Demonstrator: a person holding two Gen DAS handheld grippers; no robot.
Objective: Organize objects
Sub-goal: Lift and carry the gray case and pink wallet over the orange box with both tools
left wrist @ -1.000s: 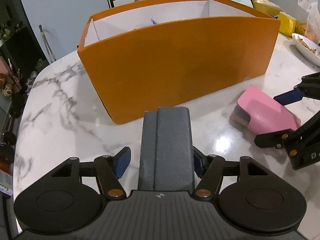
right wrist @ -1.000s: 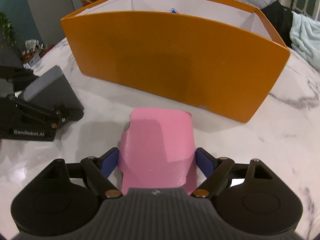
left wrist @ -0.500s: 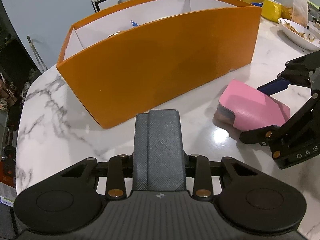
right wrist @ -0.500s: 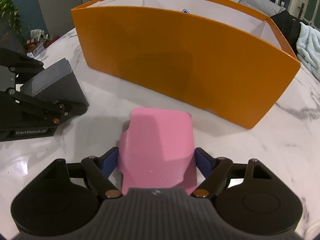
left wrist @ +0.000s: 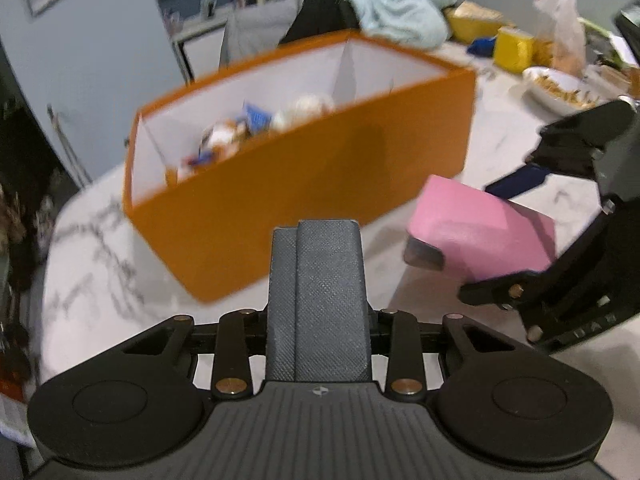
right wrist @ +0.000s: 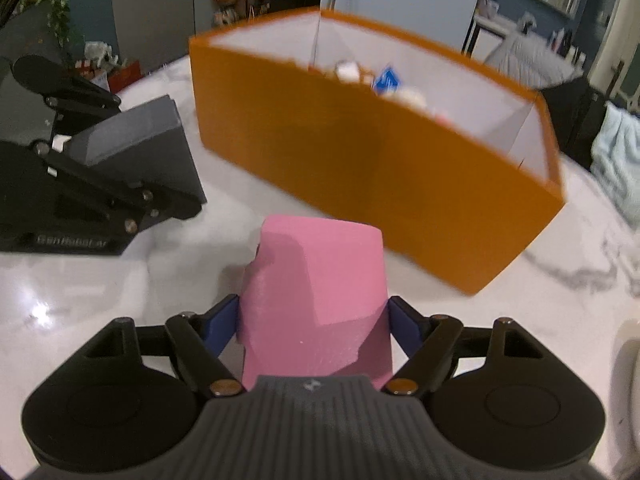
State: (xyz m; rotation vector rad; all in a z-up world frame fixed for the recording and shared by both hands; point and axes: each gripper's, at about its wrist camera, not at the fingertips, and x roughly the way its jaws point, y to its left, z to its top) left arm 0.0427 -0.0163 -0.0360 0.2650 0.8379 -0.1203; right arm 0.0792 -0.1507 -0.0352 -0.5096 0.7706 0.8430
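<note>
My left gripper [left wrist: 318, 320] is shut on a dark grey textured case [left wrist: 318, 300] and holds it above the marble table, in front of the orange box [left wrist: 304, 184]. My right gripper [right wrist: 314, 324] is shut on a pink case [right wrist: 316, 300], also lifted off the table. The pink case [left wrist: 480, 232] shows at the right in the left wrist view, and the grey case [right wrist: 136, 148] at the left in the right wrist view. The orange box [right wrist: 380, 160] has white dividers and holds several small packets in its middle compartment.
The white marble table [left wrist: 92, 264] has its rounded edge at the left. A bowl of food [left wrist: 556, 88], yellow packets [left wrist: 512, 48] and a light blue towel [left wrist: 404, 12] lie behind the box at the right.
Both grippers have risen with their cases, so the box's inside now shows. The left gripper closed on the grey case a second ago. Views are motion-blurred.
</note>
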